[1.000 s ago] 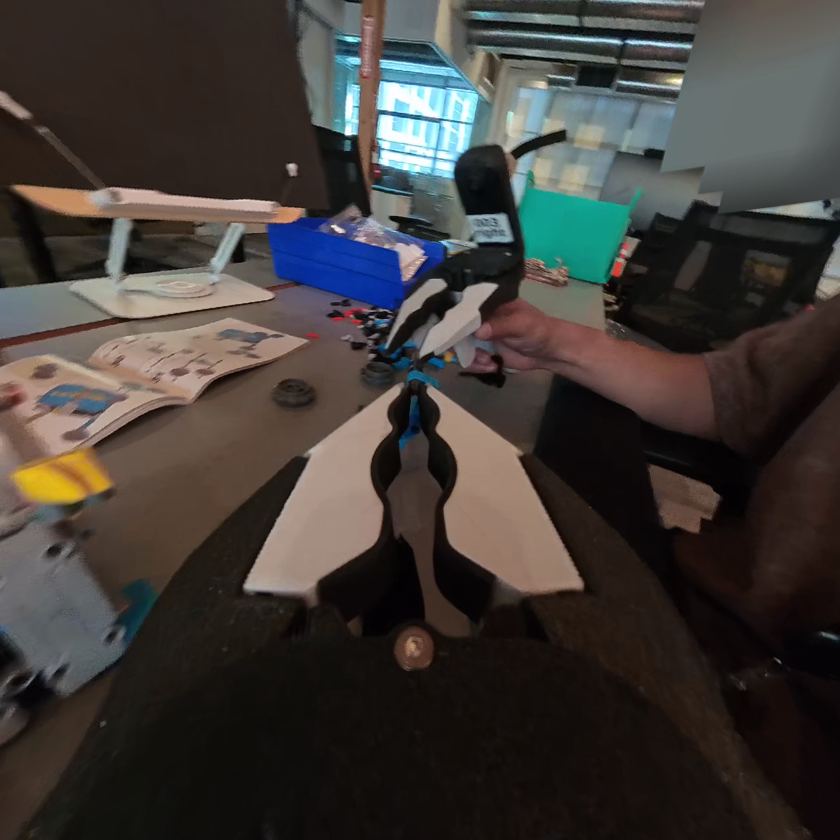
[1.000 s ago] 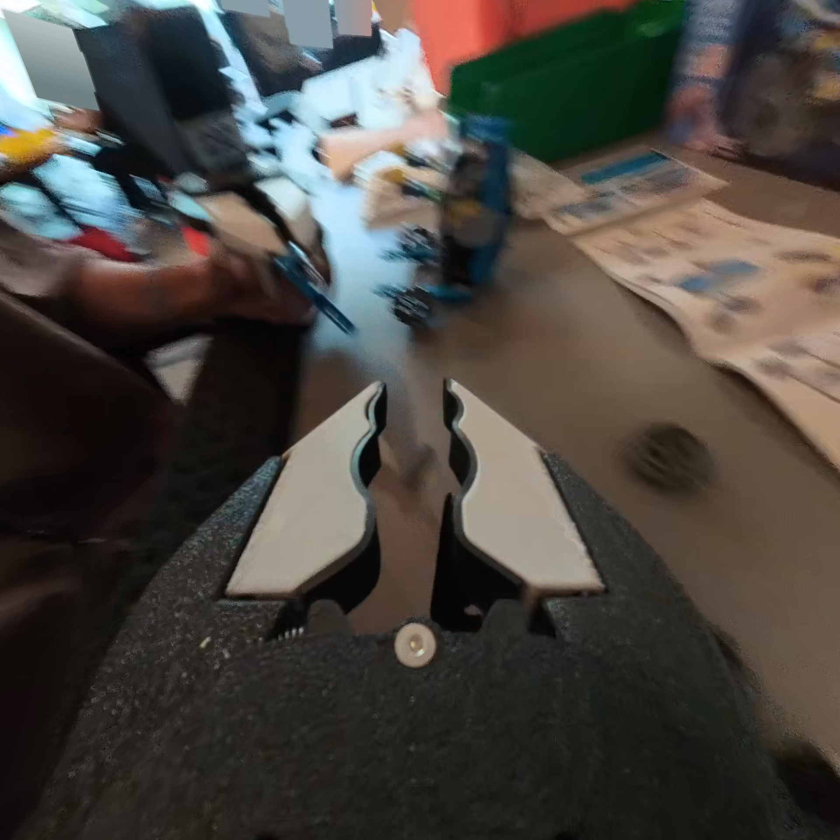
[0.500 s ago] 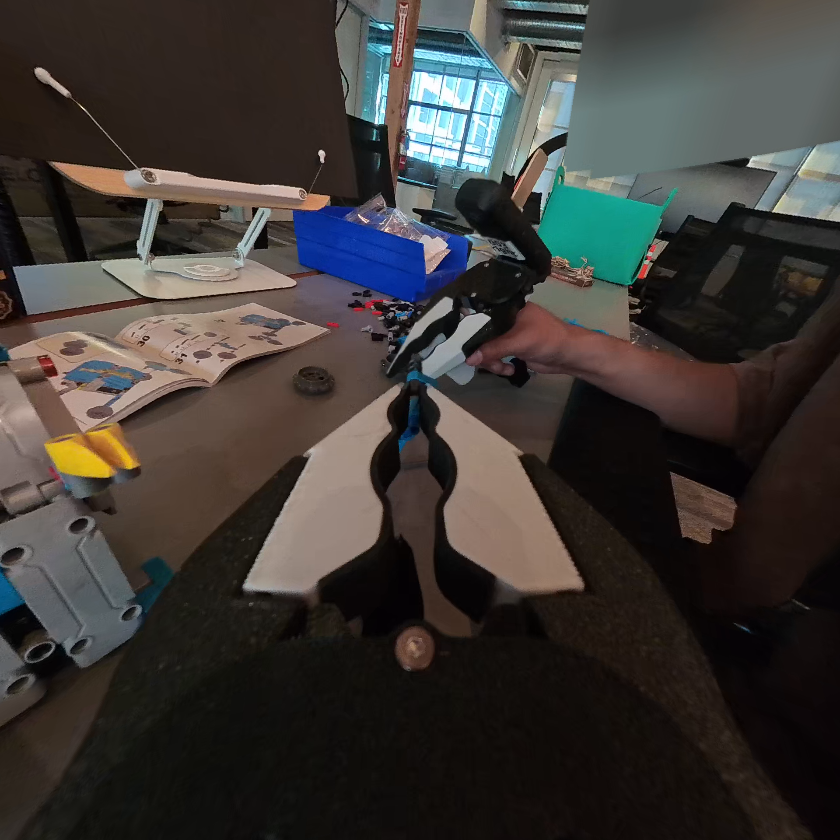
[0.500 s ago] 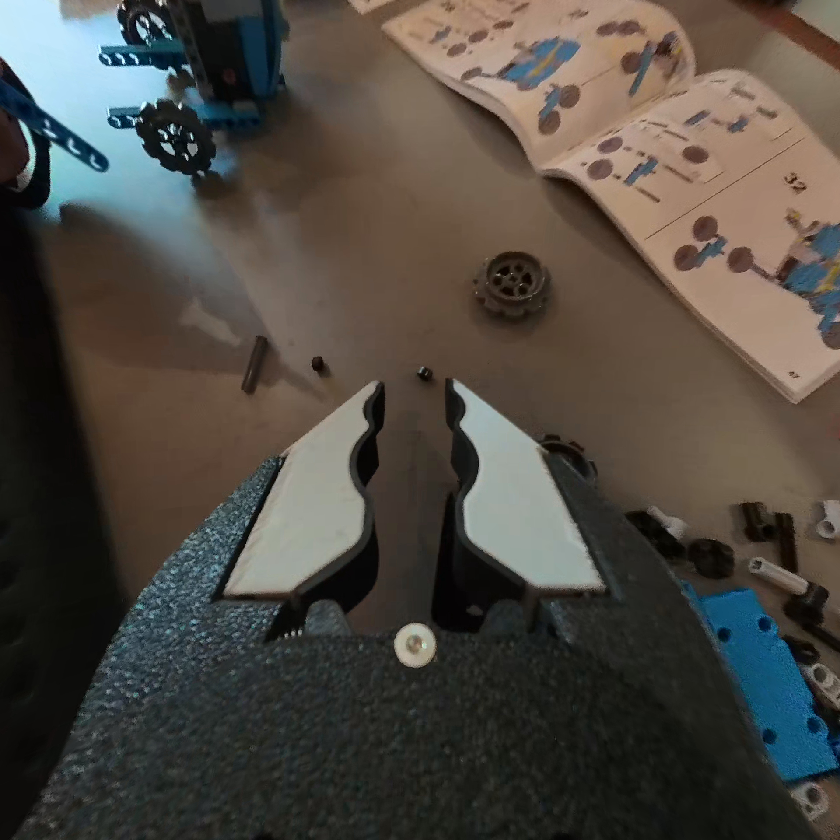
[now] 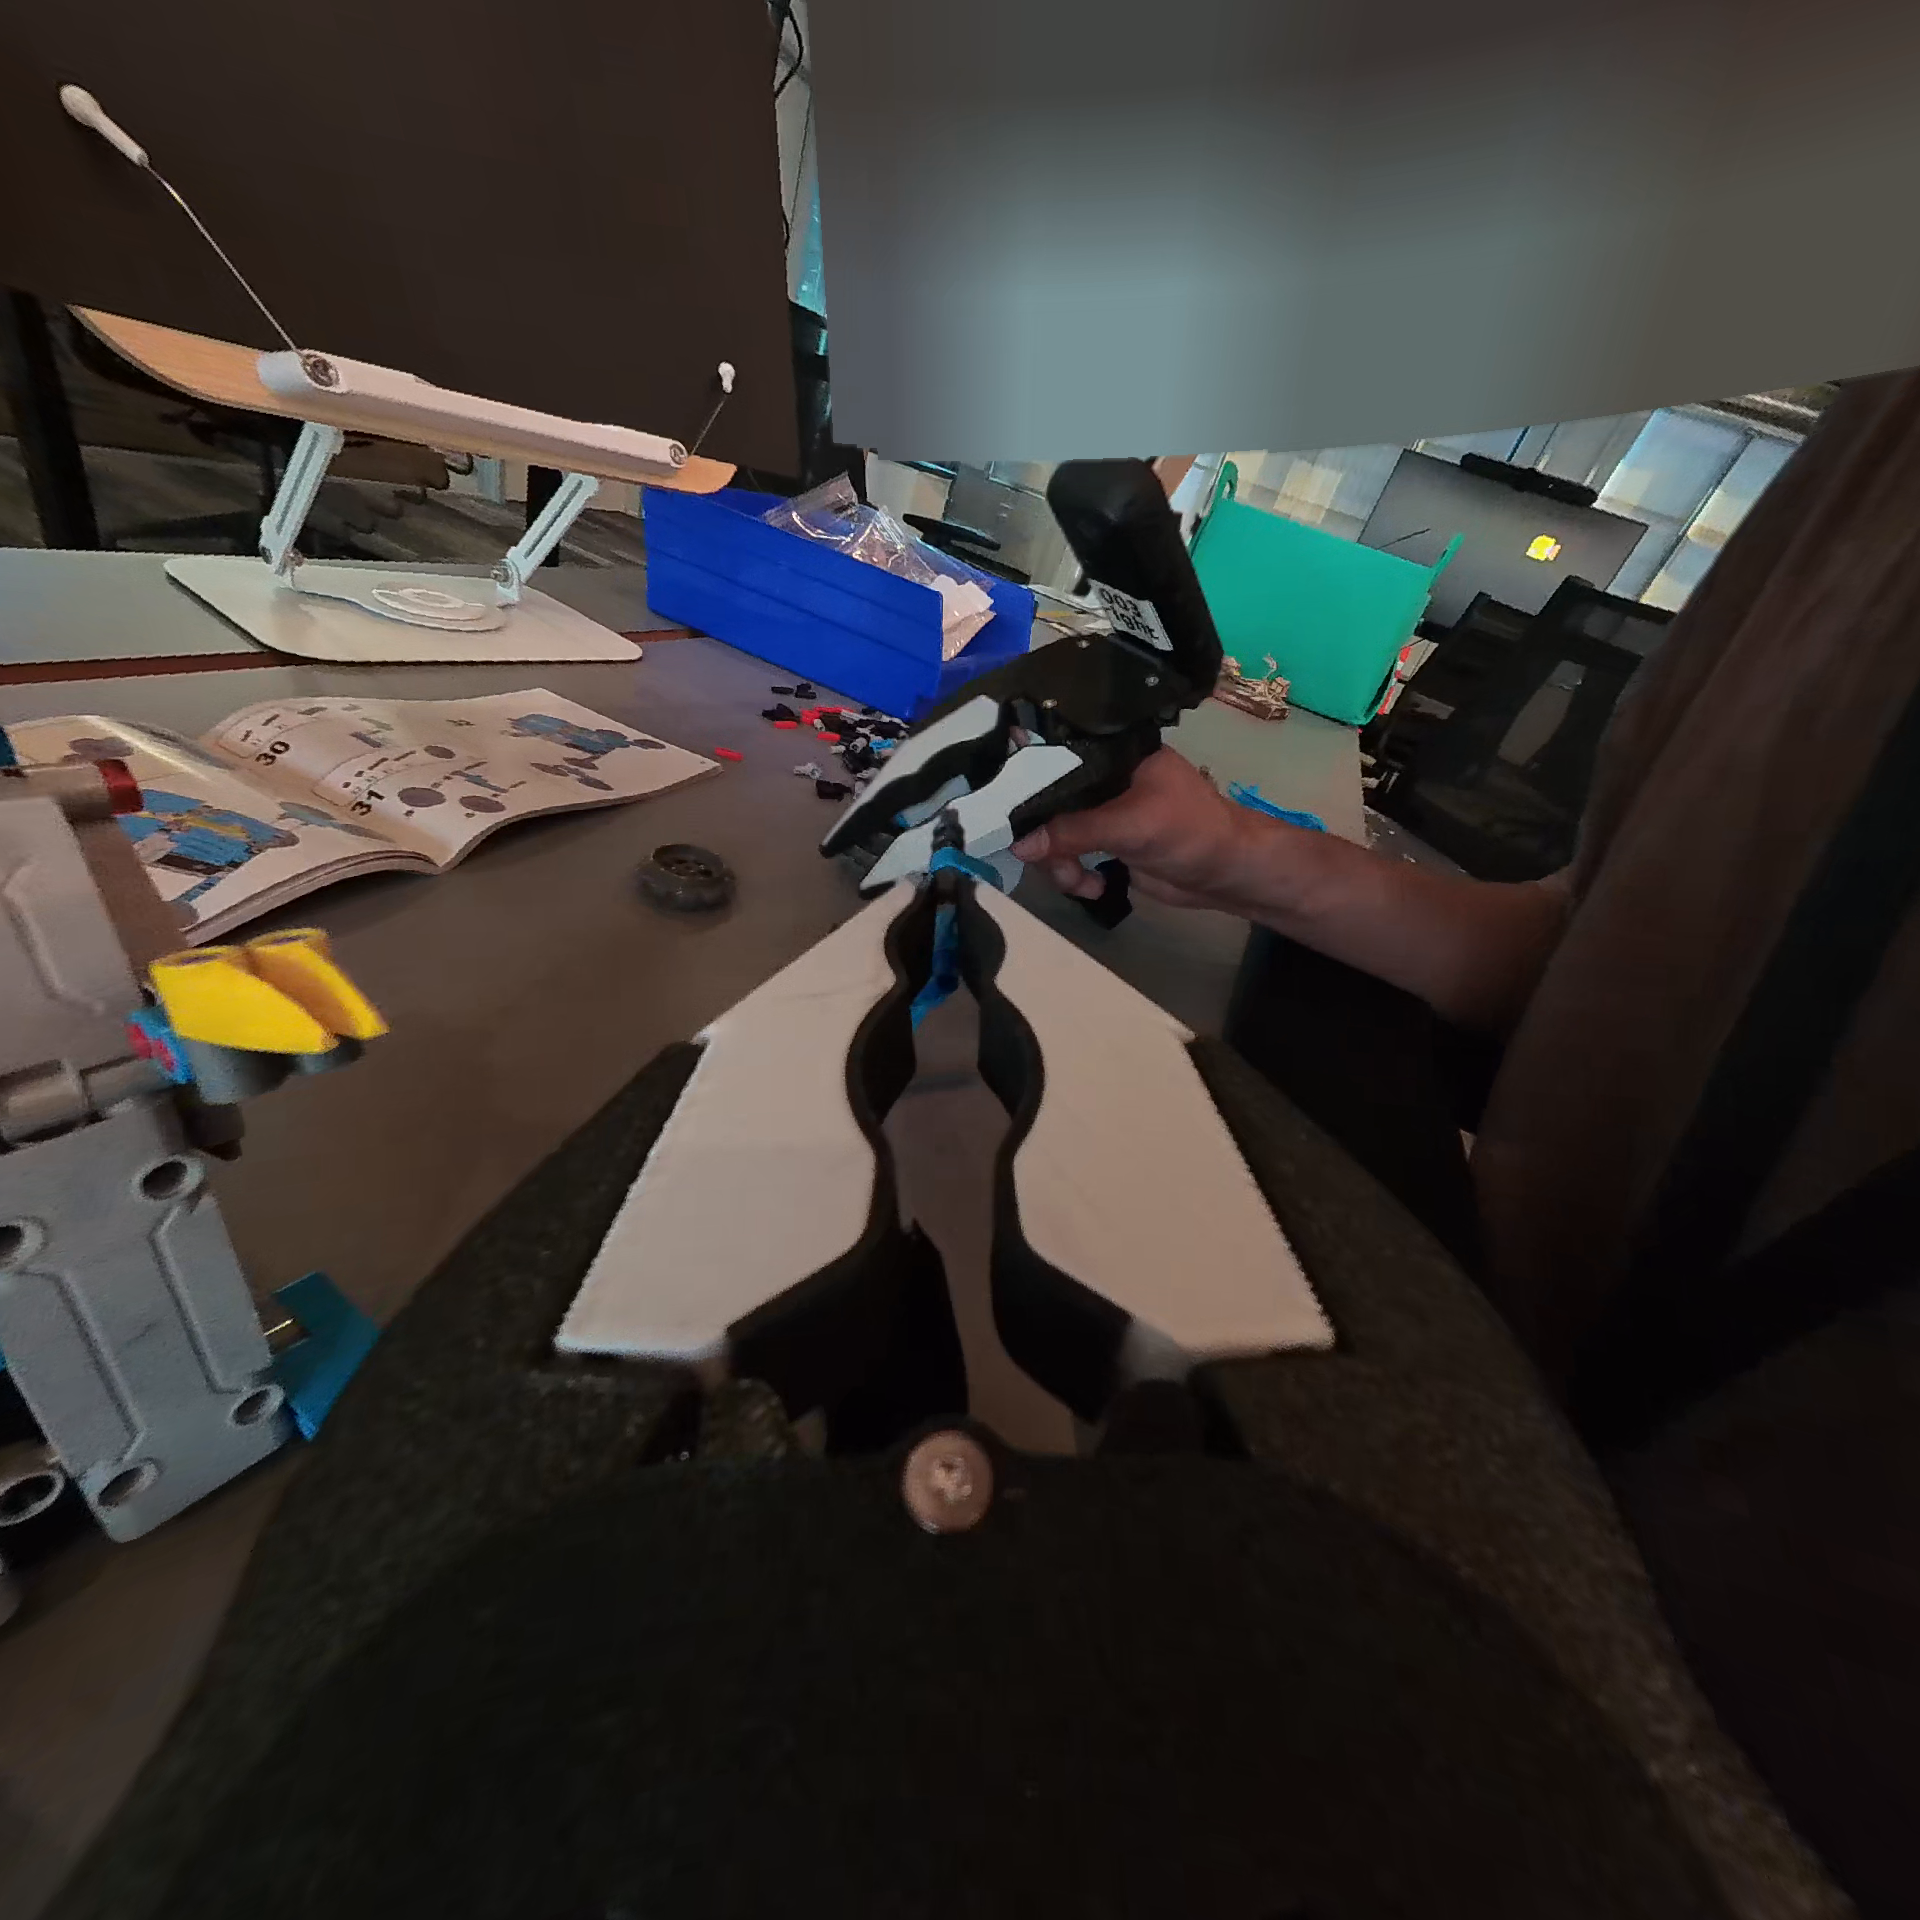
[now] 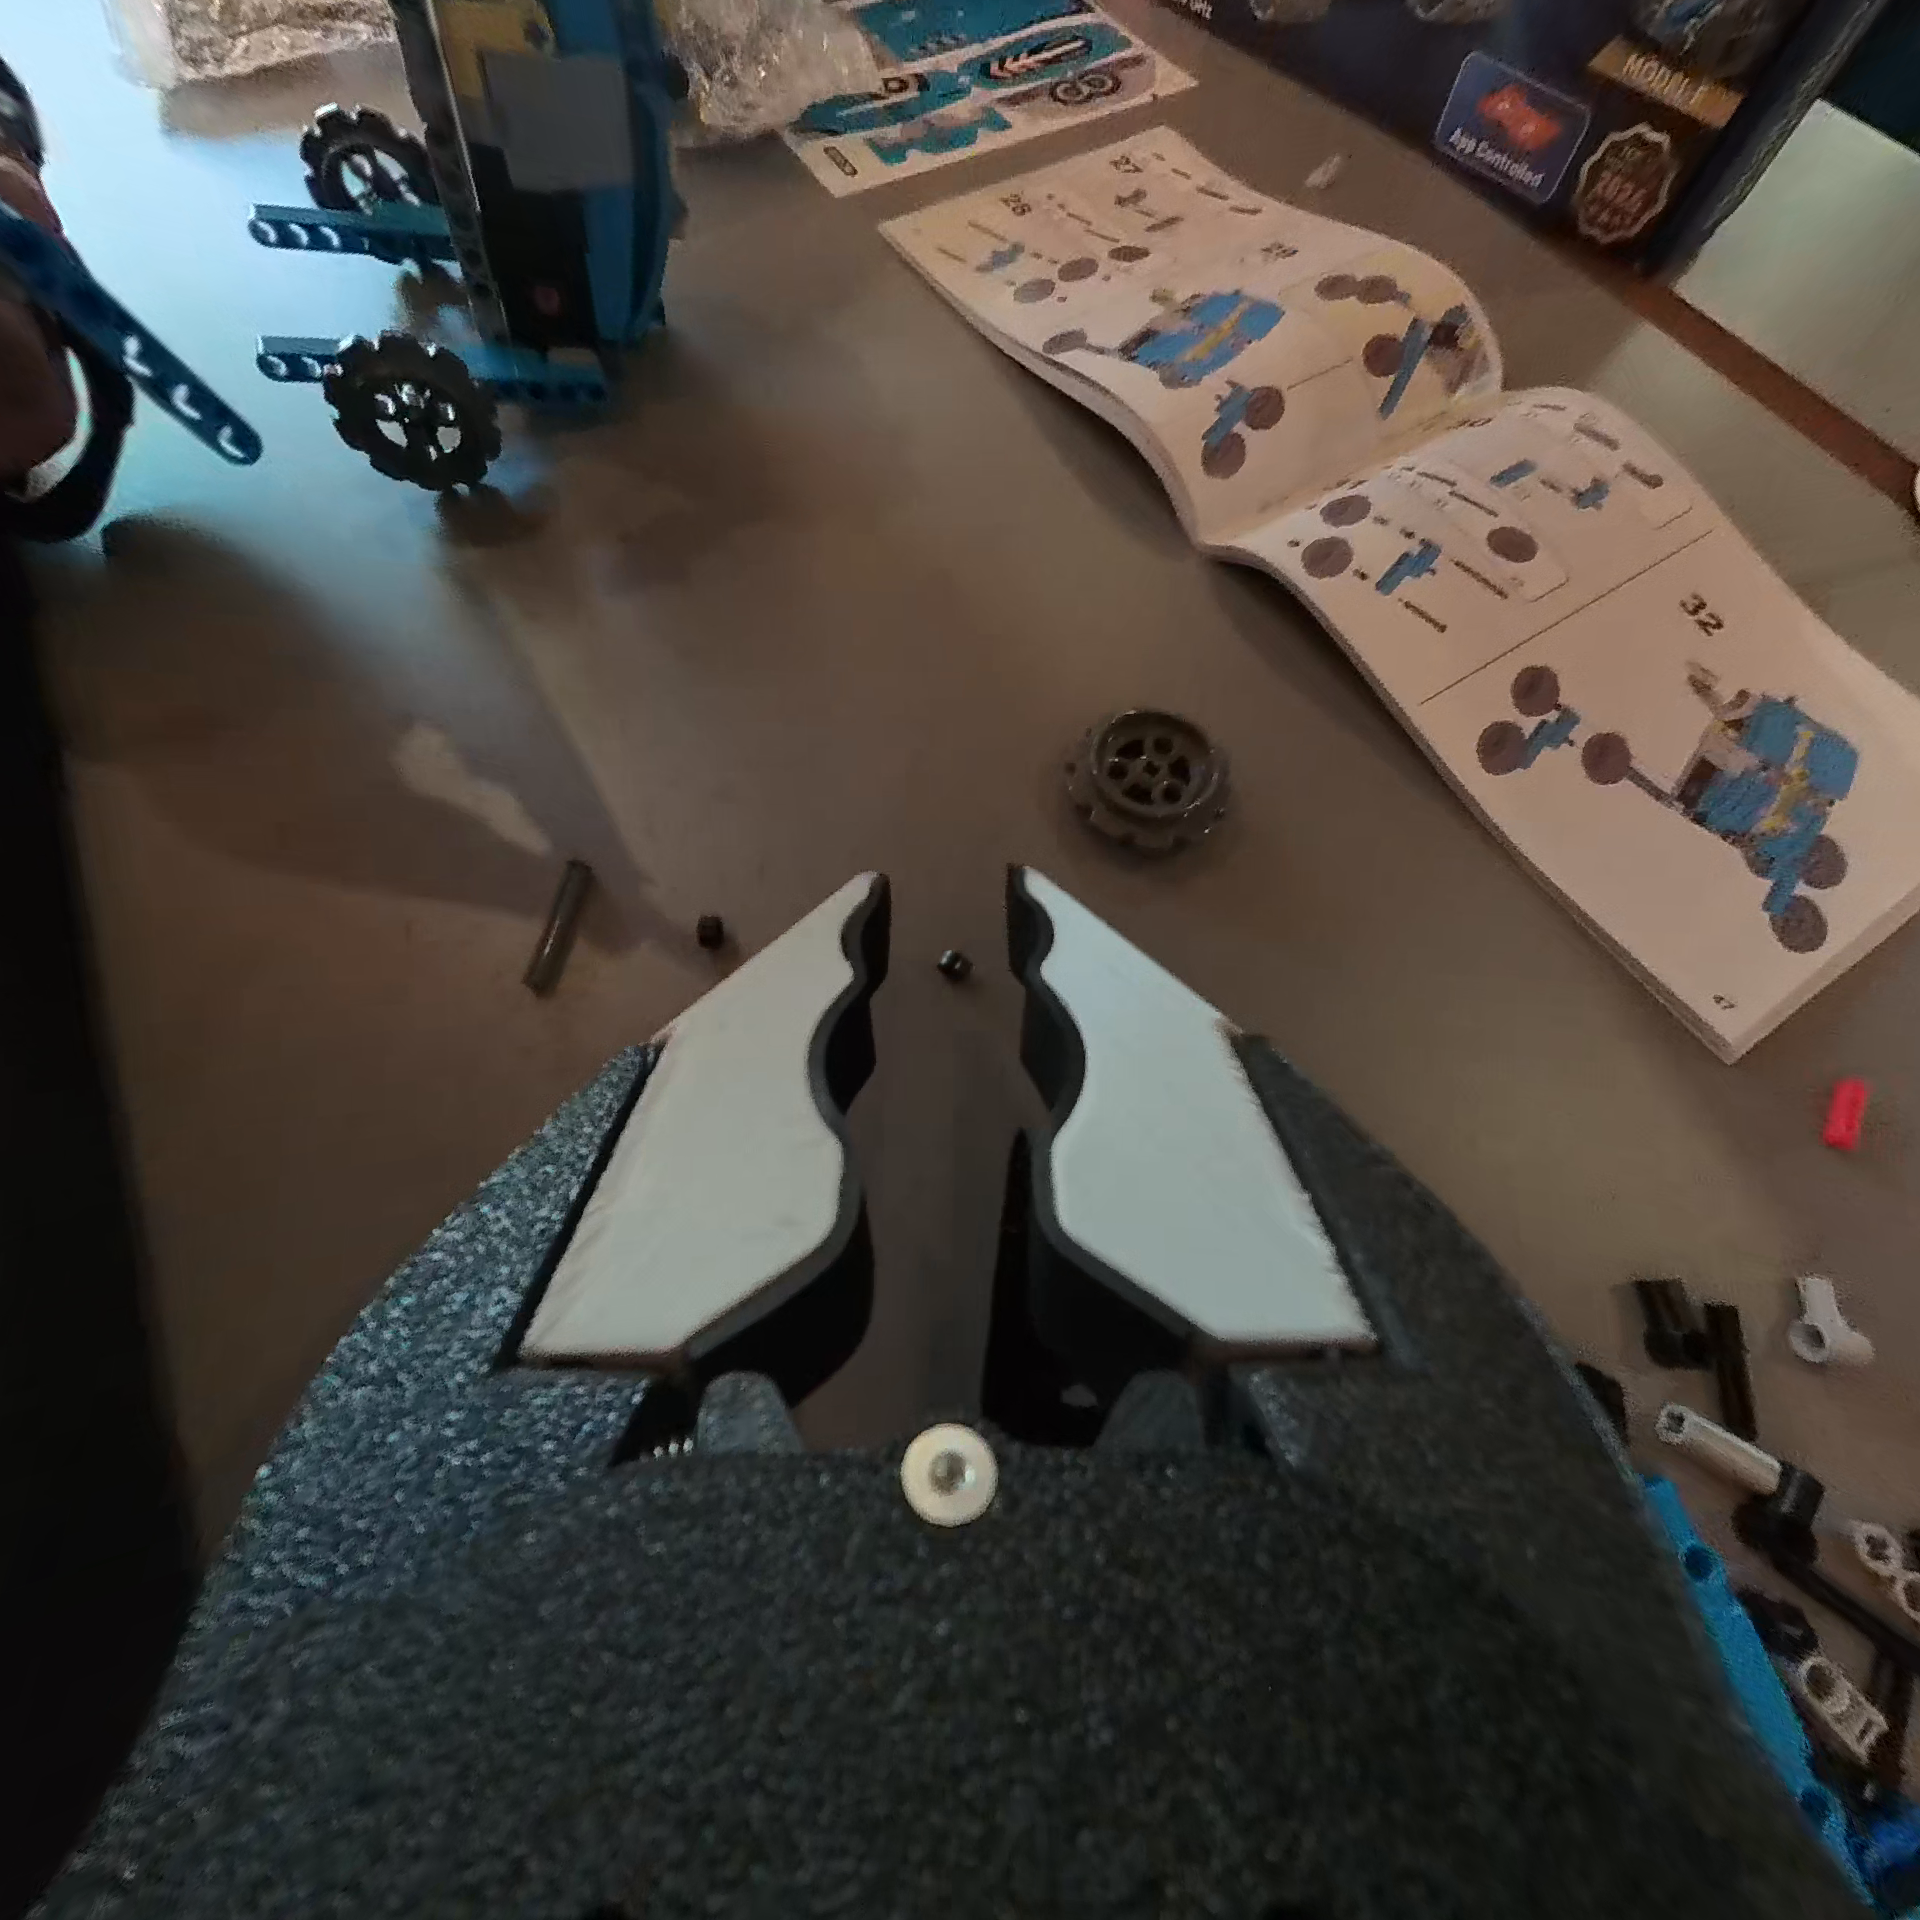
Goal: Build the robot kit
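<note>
Between parted right gripper tips: black bushing | left gripper clamps blue beam

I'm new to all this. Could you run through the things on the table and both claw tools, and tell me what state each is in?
left gripper: shut on a blue beam, held above the table.
right gripper: open, empty, a small black bush lying between its fingers.
instruction booklet: lying open.
dark wheel hub: loose, flat on the table.
blue model: standing, partly built, two gear wheels fitted.
blue bin: open-topped, plastic bags inside.
</note>
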